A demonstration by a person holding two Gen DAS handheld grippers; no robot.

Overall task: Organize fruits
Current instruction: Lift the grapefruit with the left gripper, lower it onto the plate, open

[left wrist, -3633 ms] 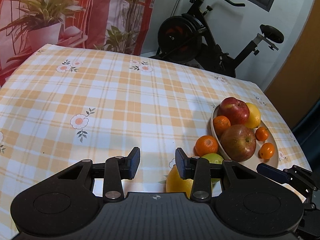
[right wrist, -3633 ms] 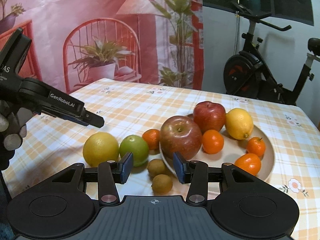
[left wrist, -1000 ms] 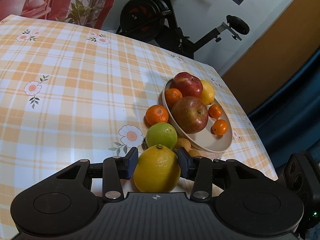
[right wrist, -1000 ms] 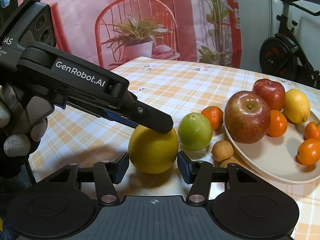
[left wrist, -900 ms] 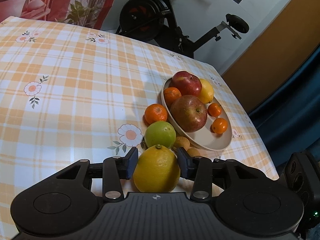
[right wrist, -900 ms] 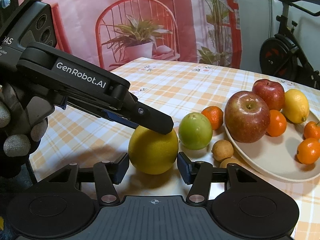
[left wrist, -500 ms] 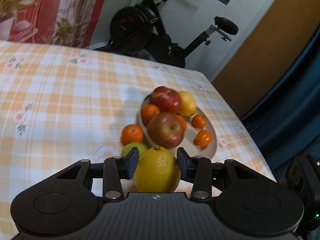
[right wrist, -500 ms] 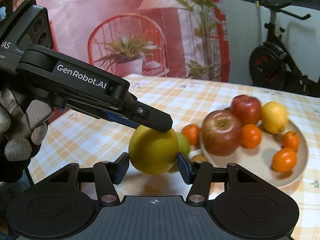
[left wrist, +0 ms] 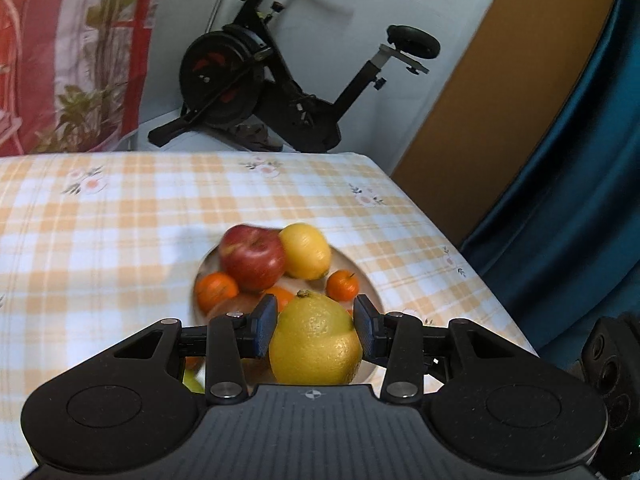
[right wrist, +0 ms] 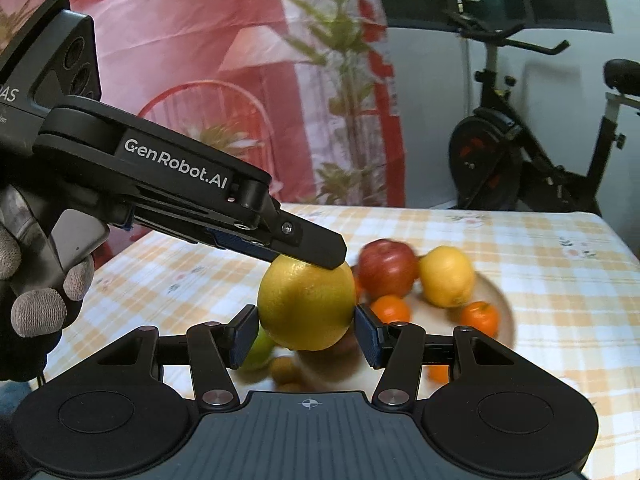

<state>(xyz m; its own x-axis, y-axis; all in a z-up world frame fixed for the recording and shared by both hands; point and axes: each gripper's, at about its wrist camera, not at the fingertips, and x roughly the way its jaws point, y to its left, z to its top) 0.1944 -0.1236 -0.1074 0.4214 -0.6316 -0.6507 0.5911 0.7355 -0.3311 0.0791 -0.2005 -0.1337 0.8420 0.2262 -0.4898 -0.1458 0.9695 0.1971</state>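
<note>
A large yellow citrus (left wrist: pixel 316 340) hangs in the air, held by both grippers at once. My left gripper (left wrist: pixel 316 320) is shut on its sides, just above the near part of the beige plate (left wrist: pixel 344 258). In the right wrist view my right gripper (right wrist: pixel 306 334) is also shut on the citrus (right wrist: pixel 306 304), and the left gripper's upper finger (right wrist: pixel 316 246) lies across its top. The plate holds a red apple (left wrist: pixel 252 256), a lemon (left wrist: pixel 306 250) and several mandarins. A second apple is mostly hidden behind the citrus.
A green fruit (right wrist: pixel 258 350) and small brown fruits (right wrist: pixel 284 368) lie on the checked tablecloth (left wrist: pixel 120 220) left of the plate (right wrist: pixel 506 312). An exercise bike (left wrist: pixel 260 80) stands beyond the far table edge. A gloved hand (right wrist: pixel 36 304) holds the left gripper. A blue curtain (left wrist: pixel 580 200) hangs at the right.
Both grippers have lifted the yellow citrus off the cloth and carried it toward the plate. It now hangs over the plate's near part, and the green fruit has dropped behind it.
</note>
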